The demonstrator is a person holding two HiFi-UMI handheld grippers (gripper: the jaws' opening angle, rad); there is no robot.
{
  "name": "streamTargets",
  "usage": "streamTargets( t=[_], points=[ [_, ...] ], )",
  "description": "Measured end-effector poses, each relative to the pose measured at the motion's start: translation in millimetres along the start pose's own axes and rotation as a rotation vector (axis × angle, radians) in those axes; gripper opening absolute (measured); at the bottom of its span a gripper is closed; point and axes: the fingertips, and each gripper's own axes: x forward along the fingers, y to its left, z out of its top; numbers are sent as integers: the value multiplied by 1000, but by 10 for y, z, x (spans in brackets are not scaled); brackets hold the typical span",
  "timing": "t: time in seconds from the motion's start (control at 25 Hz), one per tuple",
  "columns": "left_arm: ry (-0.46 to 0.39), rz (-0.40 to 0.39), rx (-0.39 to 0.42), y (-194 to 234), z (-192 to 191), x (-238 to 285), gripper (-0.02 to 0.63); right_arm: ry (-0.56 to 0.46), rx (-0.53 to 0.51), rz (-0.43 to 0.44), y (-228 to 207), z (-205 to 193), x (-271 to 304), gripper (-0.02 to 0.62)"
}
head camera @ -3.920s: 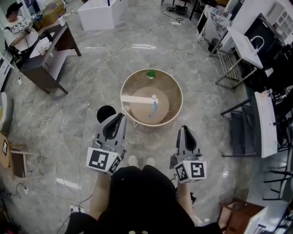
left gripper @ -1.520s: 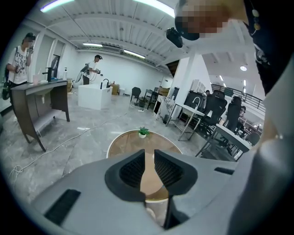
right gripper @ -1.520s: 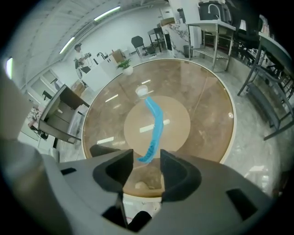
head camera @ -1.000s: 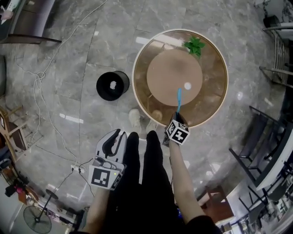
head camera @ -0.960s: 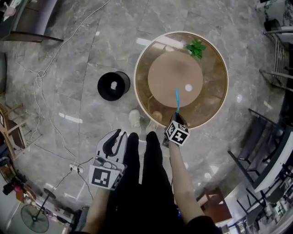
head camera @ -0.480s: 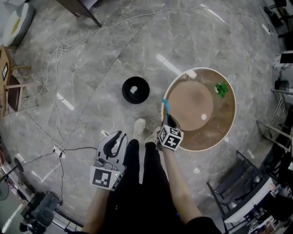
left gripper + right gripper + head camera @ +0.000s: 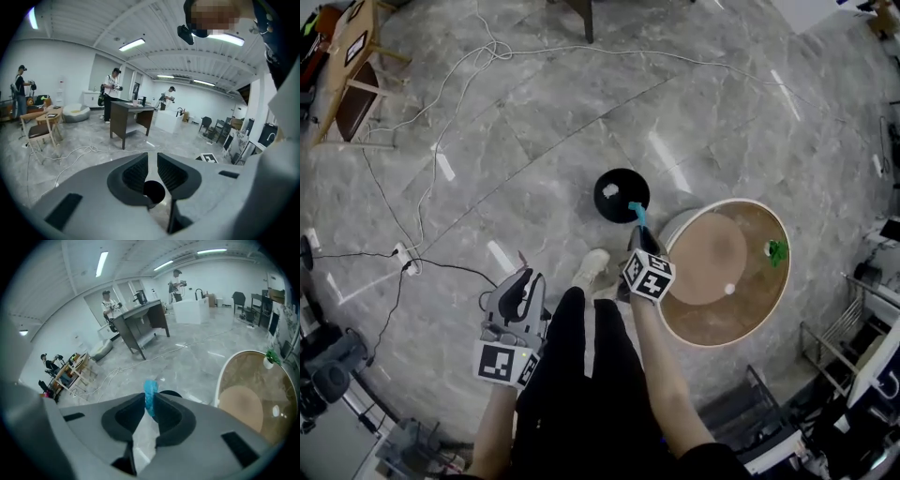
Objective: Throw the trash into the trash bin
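A black trash bin (image 7: 622,195) stands on the grey marble floor just left of a round wooden table (image 7: 769,309). My right gripper (image 7: 639,232) hangs beside the bin's near rim. A thin blue strip (image 7: 636,213) sticks up between its pads, and the jaws are opening. In the right gripper view the blue strip (image 7: 150,398) stands between the jaws of that gripper (image 7: 150,401), with the bin (image 7: 171,393) just beyond. My left gripper (image 7: 523,278) is low at the left, away from the bin. Its jaws (image 7: 152,157) are shut to a thin slit with nothing between them.
White cables (image 7: 422,178) trail over the floor to a power strip (image 7: 403,265). A wooden chair (image 7: 352,56) stands far left. On the table are a small green plant (image 7: 777,250) and a white ball (image 7: 729,290). A dark desk (image 7: 129,117) and several people are across the room.
The right gripper lifted the blue strip off the table and carried it left to the bin. The left gripper moved along. The whole view swung towards the bin.
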Motion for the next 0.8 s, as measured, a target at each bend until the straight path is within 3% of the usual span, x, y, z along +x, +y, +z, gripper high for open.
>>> streamTargets(
  t=[0.12,0.32,0.56,0.8],
  points=[
    [-6,23,-30,87,-58,-67,64,9,-33,43,131,20,42,141],
    [-14,-14,-21,71,-36,-25,64,-2,-36,38,155,23,-30,152],
    [-40,-103,30,-214,170,102,64,-88,27,10,-9,136,-527,75],
    [-58,-290,96,-827,466,302,37,-269,123,-54,-358,465,-1417,5]
  ],
)
